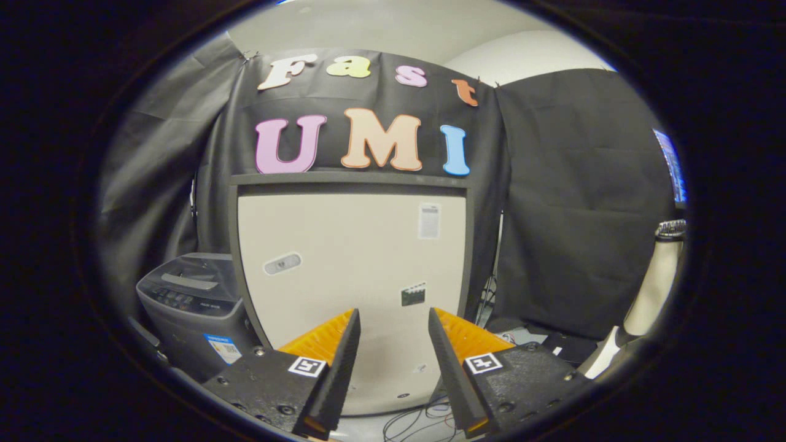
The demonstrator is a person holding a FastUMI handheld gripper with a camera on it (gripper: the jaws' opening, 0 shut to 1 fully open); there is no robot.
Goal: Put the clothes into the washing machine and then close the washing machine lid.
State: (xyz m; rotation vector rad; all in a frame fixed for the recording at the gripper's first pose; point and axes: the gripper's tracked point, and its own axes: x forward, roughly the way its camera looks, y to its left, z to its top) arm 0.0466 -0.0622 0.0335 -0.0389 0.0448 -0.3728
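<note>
Washing machine (190, 307) sits beyond and to the left of the fingers, lid down, sticker on its front. Big upright beige panel (350, 270) straight ahead, beyond both fingers, dark frame around it. Gripper (393, 319) fingers spread apart, nothing between them. Cables (424, 420) on the floor below the gap. Black cloth wall right of the panel.

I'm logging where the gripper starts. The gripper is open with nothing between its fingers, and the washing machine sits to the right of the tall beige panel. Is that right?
Not quite. The gripper view shows the washing machine to the left of the tall beige panel, not the right. The rest holds: the gripper is open with nothing between its fingers.
</note>
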